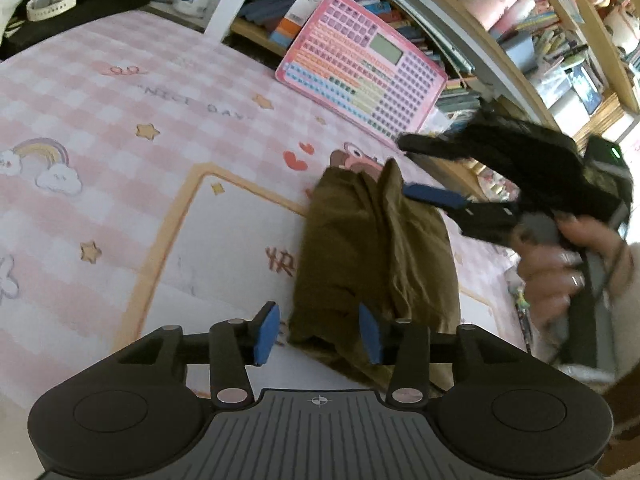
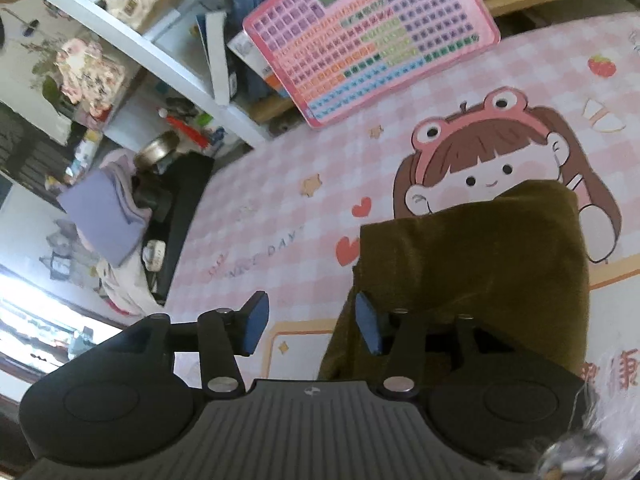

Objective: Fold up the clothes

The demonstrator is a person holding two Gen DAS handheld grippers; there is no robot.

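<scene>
One olive-brown folded garment (image 1: 372, 256) lies on the desk, right of centre. One pink checked mat (image 1: 120, 92) covers the desk (image 2: 560, 40) top. One pink keyboard board (image 1: 360, 76) leans at the far edge against the shelves. Two tools counted: left tool (image 1: 318, 330) near, right tool (image 1: 428, 172) at right, each with two blue pads (image 1: 267, 330). One hand (image 1: 556, 268) visible, on the right tool. One white wristwatch (image 1: 50, 2) far left. One lilac folded cloth (image 2: 102, 220) at left in the right wrist view. Shelf books: too many and too blurred to count.
</scene>
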